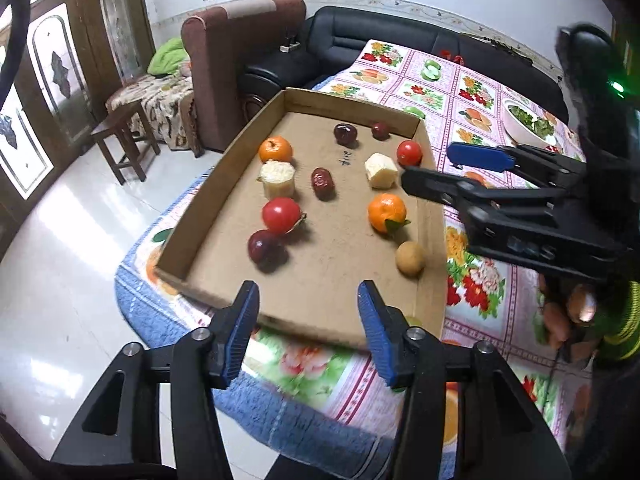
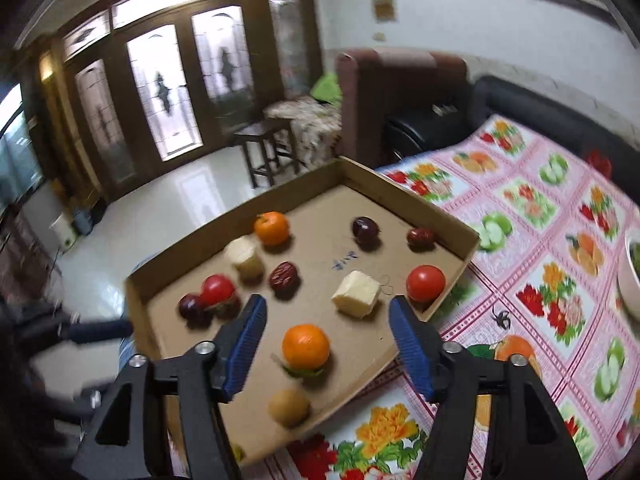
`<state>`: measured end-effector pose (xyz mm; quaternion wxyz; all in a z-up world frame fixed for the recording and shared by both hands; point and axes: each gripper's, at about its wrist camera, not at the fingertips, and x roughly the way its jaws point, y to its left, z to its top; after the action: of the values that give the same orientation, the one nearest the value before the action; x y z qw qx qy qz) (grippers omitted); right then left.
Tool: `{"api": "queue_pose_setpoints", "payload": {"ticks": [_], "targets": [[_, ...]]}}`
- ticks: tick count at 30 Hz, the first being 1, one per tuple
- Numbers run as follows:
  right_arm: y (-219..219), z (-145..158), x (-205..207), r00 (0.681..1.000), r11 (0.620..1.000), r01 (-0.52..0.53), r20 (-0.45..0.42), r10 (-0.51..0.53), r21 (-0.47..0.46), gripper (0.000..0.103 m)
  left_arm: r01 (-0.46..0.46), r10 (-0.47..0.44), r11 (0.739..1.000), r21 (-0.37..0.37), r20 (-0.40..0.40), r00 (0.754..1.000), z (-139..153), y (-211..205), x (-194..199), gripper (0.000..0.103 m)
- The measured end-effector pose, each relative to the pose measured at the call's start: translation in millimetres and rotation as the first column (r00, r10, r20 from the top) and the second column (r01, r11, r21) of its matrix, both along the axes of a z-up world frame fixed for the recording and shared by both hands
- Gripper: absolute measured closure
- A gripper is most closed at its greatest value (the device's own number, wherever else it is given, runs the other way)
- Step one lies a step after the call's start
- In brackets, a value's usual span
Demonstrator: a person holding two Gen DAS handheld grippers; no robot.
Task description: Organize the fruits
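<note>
Cardboard tray (image 1: 224, 184) on the bench holds scattered fruits: oranges (image 1: 387, 212), tomatoes (image 1: 281, 215), probably plums (blurry). Left gripper (image 1: 308, 334) and right gripper (image 2: 328, 346) jaws wide, empty.

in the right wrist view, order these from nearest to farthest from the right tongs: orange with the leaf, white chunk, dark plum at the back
1. Orange with the leaf, between the open right tongs.
2. White chunk, mid-tray, just beyond.
3. Dark plum, near the tray's far wall.

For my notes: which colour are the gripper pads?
Blue, ribbed pads on black fingers; clearest in the right wrist view.
</note>
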<state>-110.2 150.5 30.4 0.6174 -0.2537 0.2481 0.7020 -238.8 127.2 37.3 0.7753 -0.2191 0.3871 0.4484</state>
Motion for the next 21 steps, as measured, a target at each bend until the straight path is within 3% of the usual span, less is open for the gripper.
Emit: {"api": "queue_pose_setpoints", "payload": {"ticks": [11, 21], "targets": [[-45, -6, -36, 0.960, 0.961, -0.256, 0.091, 0.265, -0.103, 0.027, 0.004, -0.001, 0.998, 0.057, -0.057, 0.998, -4, -24, -11, 0.045], [-60, 0, -48, 0.943, 0.954, -0.285, 0.151, 0.296, -0.091, 0.024, 0.019, -0.014, 0.997, 0.073, -0.060, 0.998, -1, -35, -18, 0.045]]}}
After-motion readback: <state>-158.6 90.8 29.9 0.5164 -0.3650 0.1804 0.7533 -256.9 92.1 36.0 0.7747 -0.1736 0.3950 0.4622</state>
